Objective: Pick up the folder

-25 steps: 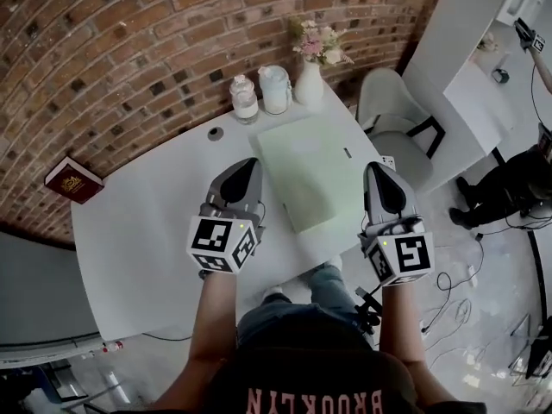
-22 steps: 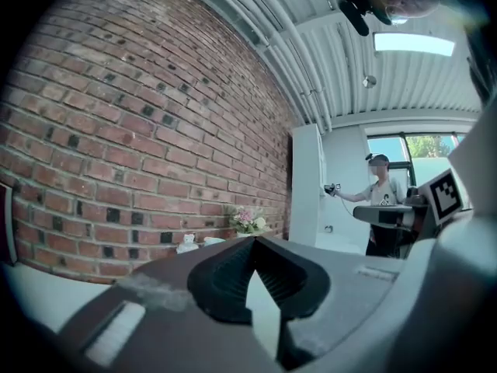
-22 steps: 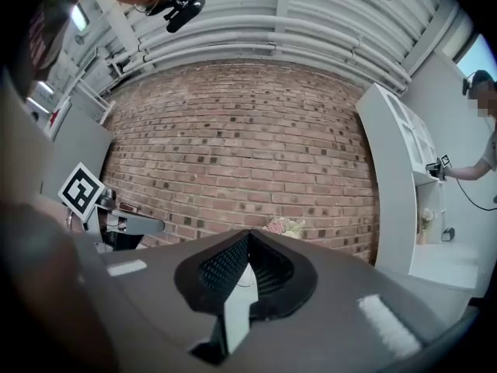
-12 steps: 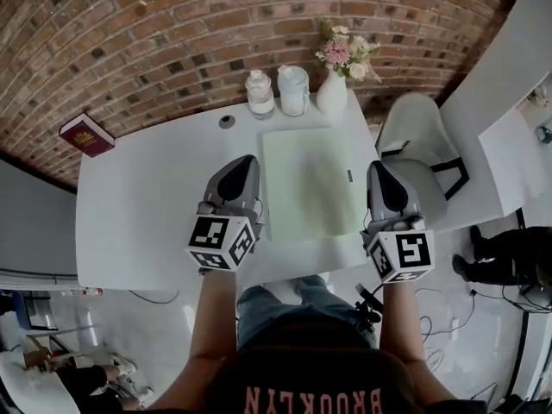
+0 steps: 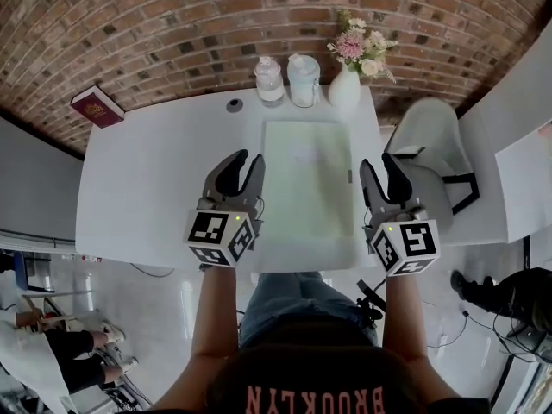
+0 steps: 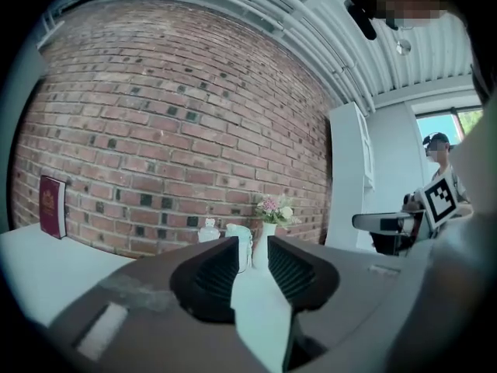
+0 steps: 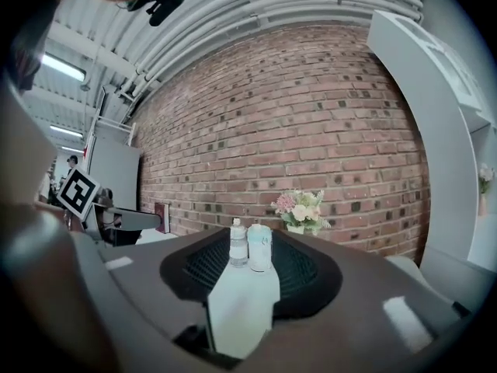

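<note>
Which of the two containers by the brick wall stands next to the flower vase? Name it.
The wider, pale blue jar, beside the white vase; the narrower clear bottle stands farther left.

Matt pale-green folder on a smooth white table, rough red brick wall behind

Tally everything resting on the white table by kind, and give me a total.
folder: 1
book: 1
bottle: 1
lidded cup: 1
vase of flowers: 1
small round disc: 1
Total: 6
</note>
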`<state>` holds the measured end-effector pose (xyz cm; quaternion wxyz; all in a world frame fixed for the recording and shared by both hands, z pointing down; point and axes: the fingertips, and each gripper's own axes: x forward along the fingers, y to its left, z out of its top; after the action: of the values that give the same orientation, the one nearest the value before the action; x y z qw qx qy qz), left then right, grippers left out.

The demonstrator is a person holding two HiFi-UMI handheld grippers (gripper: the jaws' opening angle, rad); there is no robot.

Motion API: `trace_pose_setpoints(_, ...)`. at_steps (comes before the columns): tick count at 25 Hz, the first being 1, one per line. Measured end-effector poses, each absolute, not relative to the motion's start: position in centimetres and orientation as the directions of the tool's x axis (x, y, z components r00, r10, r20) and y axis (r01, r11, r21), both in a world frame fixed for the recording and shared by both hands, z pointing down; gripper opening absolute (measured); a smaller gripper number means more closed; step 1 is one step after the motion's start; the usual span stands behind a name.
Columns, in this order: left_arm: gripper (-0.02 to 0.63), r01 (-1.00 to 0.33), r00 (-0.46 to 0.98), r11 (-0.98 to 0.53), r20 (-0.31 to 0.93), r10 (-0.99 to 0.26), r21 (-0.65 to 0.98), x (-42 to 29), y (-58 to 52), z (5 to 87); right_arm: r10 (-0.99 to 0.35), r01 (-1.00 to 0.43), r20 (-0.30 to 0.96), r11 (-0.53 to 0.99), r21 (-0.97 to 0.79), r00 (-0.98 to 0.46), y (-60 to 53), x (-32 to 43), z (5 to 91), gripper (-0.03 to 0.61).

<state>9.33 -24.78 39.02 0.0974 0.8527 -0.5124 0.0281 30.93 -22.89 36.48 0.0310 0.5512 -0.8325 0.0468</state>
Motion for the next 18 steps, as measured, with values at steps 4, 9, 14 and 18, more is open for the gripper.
trace_pose_setpoints(4, 0.104, -0.877, 0.477, -0.455, 0.174, -0.861, 0.154, 9.5, -25.4, 39.9, -0.908, -0.921, 0.153, 0.384, -0.069, -0.391, -23.8, 31.4, 37.9, 0.192)
trace_pose_setpoints(9, 0.104, -0.878, 0.476, -0.446, 0.235, -0.847, 0.174, 9.1, -26.3, 42.1, -0.890, -0.923, 0.242, 0.368, -0.115, -0.385, -25.0, 31.4, 40.7, 0.192)
trace_pose_setpoints(14, 0.104, -0.875, 0.483, -0.433, 0.325, -0.813, 0.216, 8.9, -26.9, 46.0, -0.861, -0.924, 0.338, 0.347, -0.158, -0.381, -25.6, 31.0, 44.9, 0.192)
trace_pose_setpoints(18, 0.122, -0.876, 0.480, -0.404, 0.391, -0.785, 0.263, 8.8, -26.8, 48.9, -0.825, -0.922, 0.413, 0.334, -0.195, -0.386, -25.6, 31.0, 48.0, 0.195)
